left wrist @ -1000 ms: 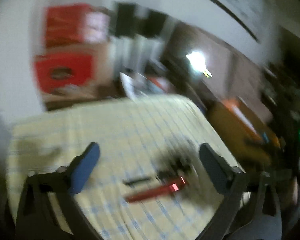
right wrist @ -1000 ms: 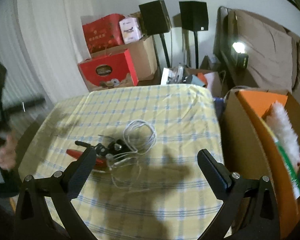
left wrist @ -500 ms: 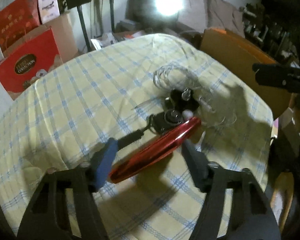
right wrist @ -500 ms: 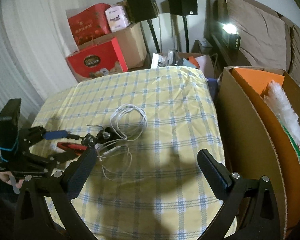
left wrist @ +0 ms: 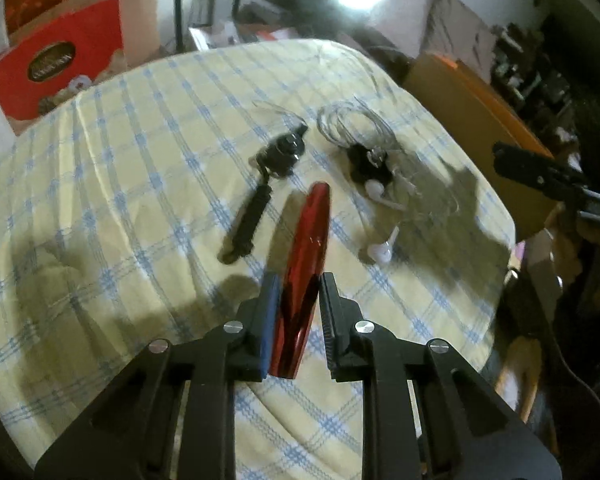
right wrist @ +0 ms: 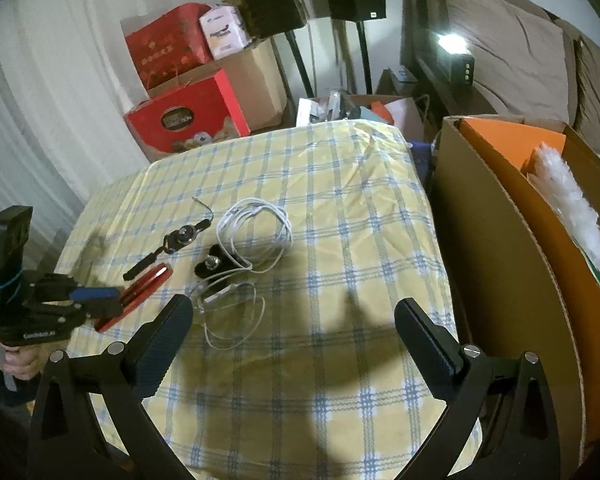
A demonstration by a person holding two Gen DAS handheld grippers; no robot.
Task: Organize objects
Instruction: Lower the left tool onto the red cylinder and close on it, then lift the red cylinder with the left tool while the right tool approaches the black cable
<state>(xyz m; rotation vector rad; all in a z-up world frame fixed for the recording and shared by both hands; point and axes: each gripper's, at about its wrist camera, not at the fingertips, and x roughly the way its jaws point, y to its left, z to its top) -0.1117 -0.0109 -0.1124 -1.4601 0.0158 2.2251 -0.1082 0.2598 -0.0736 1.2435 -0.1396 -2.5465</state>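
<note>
- The left claw (left wrist: 296, 312) is clamped on the near end of a glossy red case (left wrist: 306, 264), one finger pressed to each long side. The grip sits at the tail, not the middle, so most of the case juts forward, free of the fingers.
- From the right wrist view the red case (right wrist: 140, 294) slants up from the left claw (right wrist: 110, 300) towards the other items. Whether its far end rests on the checked cloth (right wrist: 340, 208) or hangs just above it, I cannot tell.
- A person's hand (right wrist: 8, 356) grips the left tool's handle low at the left edge of the worktop, so the claw reaches in almost level from the side.
- The right claw (right wrist: 294, 328) is spread wide with nothing between its fingers. It hovers over the near part of the worktop, pointing forward across the cloth, probably waiting its turn.
- The rest of the clutter lies together in the middle of the cloth: a black strap with a round clip (left wrist: 268, 176), just beside the case, and a white earphone cable (right wrist: 256, 224) looped around a small black holder (right wrist: 214, 266).
- An open cardboard box (right wrist: 500, 248) stands right of the worktop, already holding some things. It looks a likely place for the case, though nothing confirms that.
</note>
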